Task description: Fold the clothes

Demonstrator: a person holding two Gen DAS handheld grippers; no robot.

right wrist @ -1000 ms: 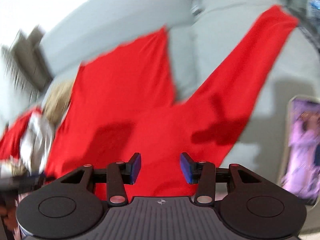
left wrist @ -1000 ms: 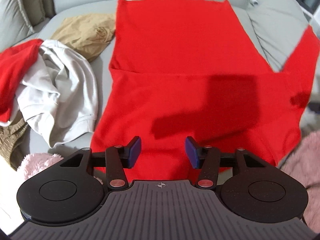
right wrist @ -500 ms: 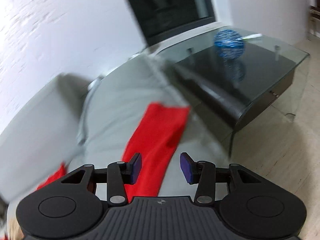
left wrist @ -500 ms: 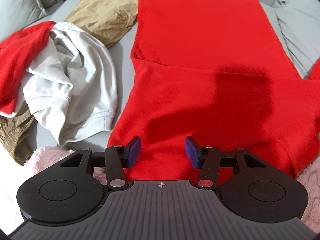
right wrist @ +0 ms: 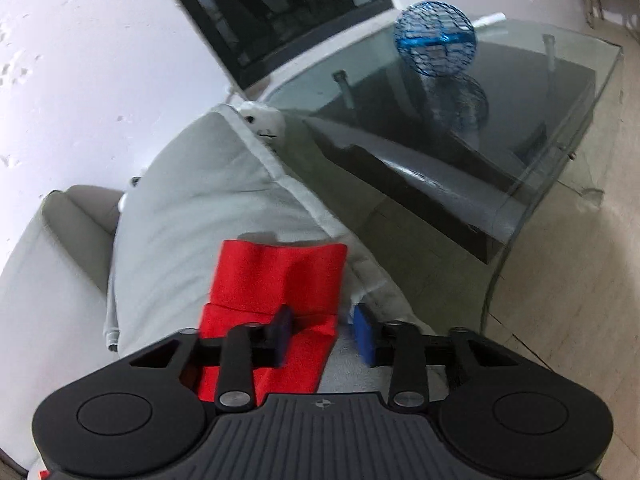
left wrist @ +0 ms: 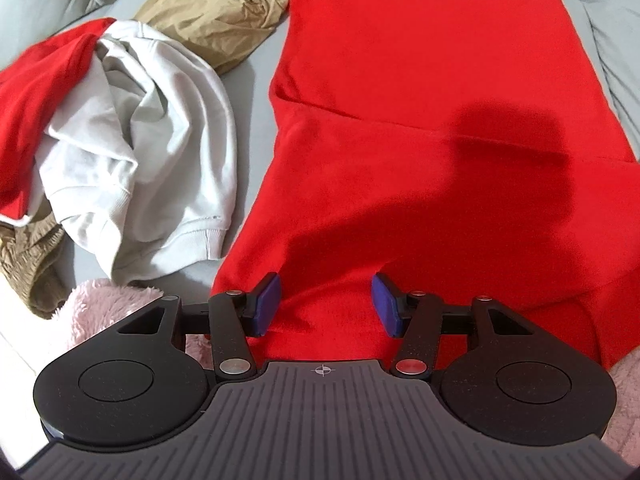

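One red garment (left wrist: 420, 128) lies spread on the grey sofa (left wrist: 256, 92). A second ago the right gripper (right wrist: 324, 332) faced its body; now it is closing, seemingly around the sleeve end (right wrist: 280, 276). The left gripper (left wrist: 326, 306) hovers parted over the near hem.

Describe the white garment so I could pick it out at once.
On the grey sofa, look left of the big spread-out red garment. The crumpled white sweatshirt lies between a tan garment and a pink fluffy blanket. It alone is white, with ribbed cuffs.
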